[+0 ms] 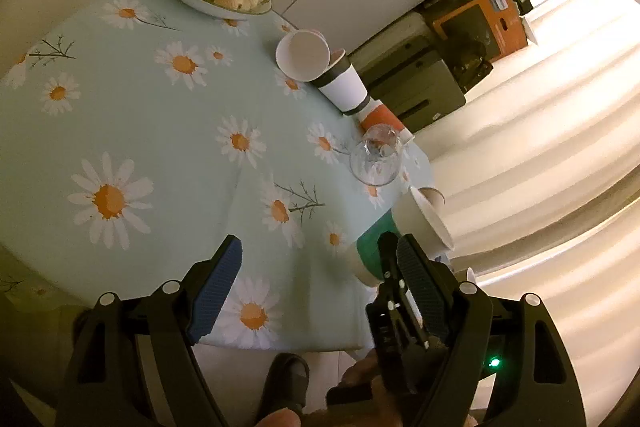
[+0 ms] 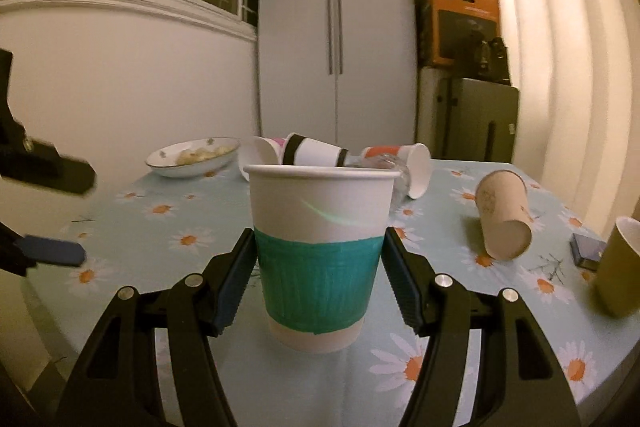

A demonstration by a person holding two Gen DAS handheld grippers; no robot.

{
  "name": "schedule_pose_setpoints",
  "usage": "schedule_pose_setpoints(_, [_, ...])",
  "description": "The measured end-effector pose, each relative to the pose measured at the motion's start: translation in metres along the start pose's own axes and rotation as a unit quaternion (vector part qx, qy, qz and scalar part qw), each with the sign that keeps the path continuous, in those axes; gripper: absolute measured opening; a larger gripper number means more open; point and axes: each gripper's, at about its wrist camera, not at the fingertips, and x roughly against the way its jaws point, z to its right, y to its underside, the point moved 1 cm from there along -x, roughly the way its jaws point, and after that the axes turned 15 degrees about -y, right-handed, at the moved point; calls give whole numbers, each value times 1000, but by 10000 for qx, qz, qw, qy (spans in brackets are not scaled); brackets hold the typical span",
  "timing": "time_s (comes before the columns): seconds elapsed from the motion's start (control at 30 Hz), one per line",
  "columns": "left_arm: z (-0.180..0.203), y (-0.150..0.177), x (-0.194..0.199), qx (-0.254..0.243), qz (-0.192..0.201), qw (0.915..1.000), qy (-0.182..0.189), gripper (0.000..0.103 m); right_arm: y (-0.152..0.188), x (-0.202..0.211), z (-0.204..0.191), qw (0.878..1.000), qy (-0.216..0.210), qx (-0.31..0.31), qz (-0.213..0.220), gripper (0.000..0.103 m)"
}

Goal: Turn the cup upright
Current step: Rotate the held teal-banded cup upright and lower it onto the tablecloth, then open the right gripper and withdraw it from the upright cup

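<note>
Right claw: fingers spread at either side of the green cup, pads close to its wall, contact not clear. Cup: upright, mouth up, on the daisy-cloth bench, lower centre of the right wrist frame. Left claw: spread wide, holding nothing, above the bench edge. Behind the cup: bowl at centre left, several cups lying on their sides, brown cup tipped at right.
</note>
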Motion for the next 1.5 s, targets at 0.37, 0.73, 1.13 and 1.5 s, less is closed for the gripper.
schedule_pose_setpoints(0.37, [2, 2, -1, -106, -9, 9999, -62, 78, 16, 4, -6, 9999, 16, 105, -122, 64])
schedule_pose_setpoints(0.73, [7, 6, -3, -266, -10, 9995, -171, 78, 12, 12, 3, 9995, 32, -267, -170, 83])
schedule_pose_setpoints(1.13, [2, 10, 4, -325, 69, 9991, -246, 78, -8, 44, -5, 9996, -25, -283, -21, 92])
schedule_pose_setpoints(1.5, [5, 24, 31, -848, 496, 9943, -425, 78, -28, 111, -8, 9993, -205, -294, 120, 97])
